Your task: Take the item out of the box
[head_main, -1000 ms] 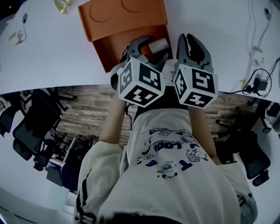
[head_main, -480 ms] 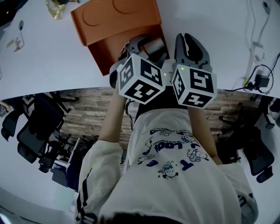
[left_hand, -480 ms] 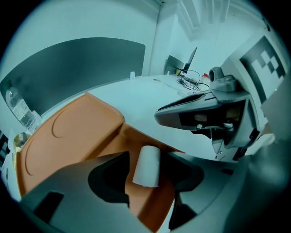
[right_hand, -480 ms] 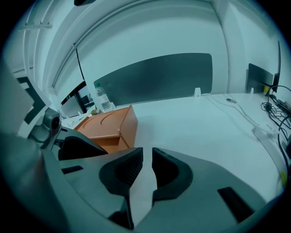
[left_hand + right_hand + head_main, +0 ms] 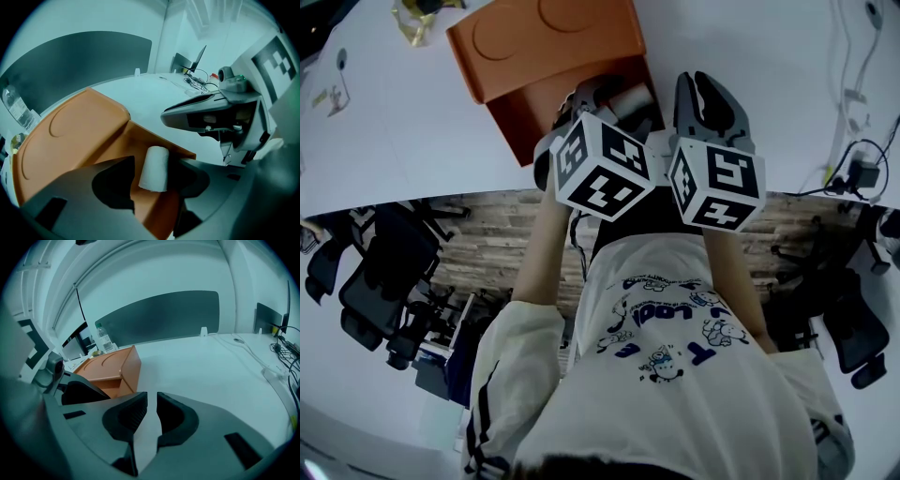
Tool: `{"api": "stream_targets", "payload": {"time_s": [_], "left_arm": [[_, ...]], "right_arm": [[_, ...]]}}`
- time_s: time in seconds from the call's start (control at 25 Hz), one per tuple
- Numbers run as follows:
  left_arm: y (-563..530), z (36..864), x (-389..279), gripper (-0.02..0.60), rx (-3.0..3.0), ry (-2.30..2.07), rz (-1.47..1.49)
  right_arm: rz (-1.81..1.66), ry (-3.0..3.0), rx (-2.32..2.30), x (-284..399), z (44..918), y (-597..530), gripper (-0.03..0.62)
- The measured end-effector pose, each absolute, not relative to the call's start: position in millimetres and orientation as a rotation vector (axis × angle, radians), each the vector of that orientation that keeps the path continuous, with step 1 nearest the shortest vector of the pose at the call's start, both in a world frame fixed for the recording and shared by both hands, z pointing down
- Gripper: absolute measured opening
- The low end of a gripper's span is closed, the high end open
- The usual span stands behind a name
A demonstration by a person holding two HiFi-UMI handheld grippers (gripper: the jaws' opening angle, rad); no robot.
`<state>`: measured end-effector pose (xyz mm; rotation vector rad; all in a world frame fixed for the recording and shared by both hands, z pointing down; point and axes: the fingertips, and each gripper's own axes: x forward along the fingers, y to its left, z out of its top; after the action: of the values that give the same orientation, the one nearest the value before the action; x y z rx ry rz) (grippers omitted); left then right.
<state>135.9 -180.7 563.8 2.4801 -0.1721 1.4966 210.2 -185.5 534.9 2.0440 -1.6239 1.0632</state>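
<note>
Left claw (image 5: 152, 158) straddles the white roll (image 5: 153, 172) inside the orange box (image 5: 79, 136), jaws apart; right claw (image 5: 151, 401) hangs empty, pinched nearly together.

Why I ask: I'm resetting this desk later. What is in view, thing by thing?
table: one, white, bearing the box
box: one, orange, lid open, on the table
roll: one, white, inside the box
bottle: one, clear, beyond the box
cables: several, dark and pale, table's right edge
chairs: several, black, on the floor
left tongs: one, grey, jaws apart either side of the roll
right tongs: one, grey, jaws almost together, empty, over the table
</note>
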Motion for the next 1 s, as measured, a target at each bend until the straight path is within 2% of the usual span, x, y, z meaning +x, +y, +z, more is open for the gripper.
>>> {"api": "stream_targets", "payload": {"time_s": [0.24, 1.0], "left_arm": [[-176.0, 565.9, 138.5, 0.188, 2.434, -0.145, 1.47], [-175.8, 567.4, 139.2, 0.178, 2.418, -0.126, 1.433]], "right_arm": [[1.08, -1.626, 2.019, 205.4, 540.1, -186.9, 0.057], [1.114, -1.622, 2.019, 211.5, 545.8, -185.6, 0.057]]}}
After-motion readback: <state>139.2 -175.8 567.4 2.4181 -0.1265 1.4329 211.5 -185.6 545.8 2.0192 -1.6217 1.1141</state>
